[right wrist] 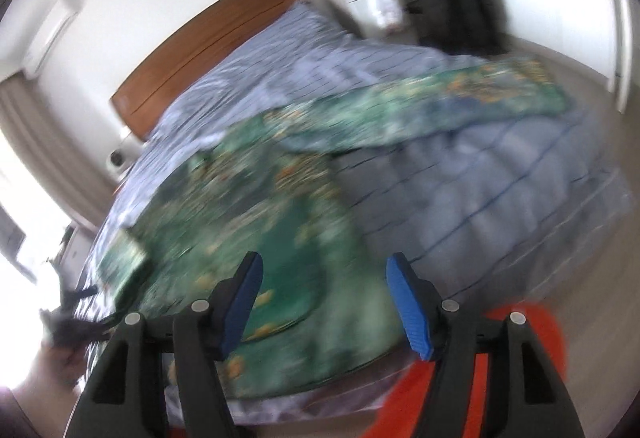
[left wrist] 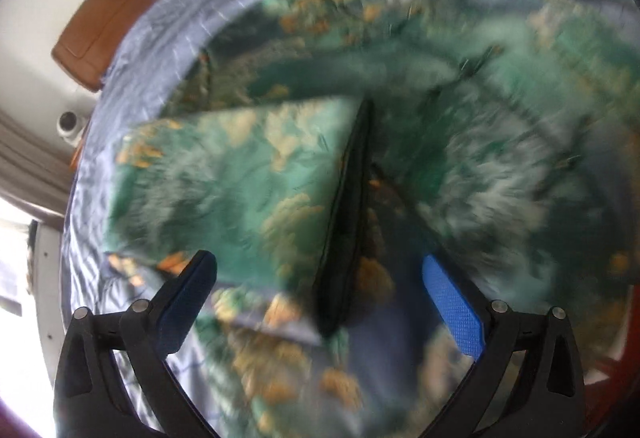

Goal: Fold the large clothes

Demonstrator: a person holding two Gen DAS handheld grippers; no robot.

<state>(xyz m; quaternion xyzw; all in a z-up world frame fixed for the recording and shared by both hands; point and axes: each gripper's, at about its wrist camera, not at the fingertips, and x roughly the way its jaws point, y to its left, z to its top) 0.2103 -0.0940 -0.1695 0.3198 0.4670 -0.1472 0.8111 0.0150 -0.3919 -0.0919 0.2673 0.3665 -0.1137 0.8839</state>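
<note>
Gaping left tongs (left wrist: 320,294) and right tongs (right wrist: 324,302), green floral garment (right wrist: 248,222), no legible writing

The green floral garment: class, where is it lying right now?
The green floral garment lies spread on the blue striped bedsheet, on the side away from the wooden headboard, beneath both open claws.

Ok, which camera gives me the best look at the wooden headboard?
The right wrist view: the headboard shows nearly full length behind the bed, above the green garment. The left wrist view catches only one corner.
</note>
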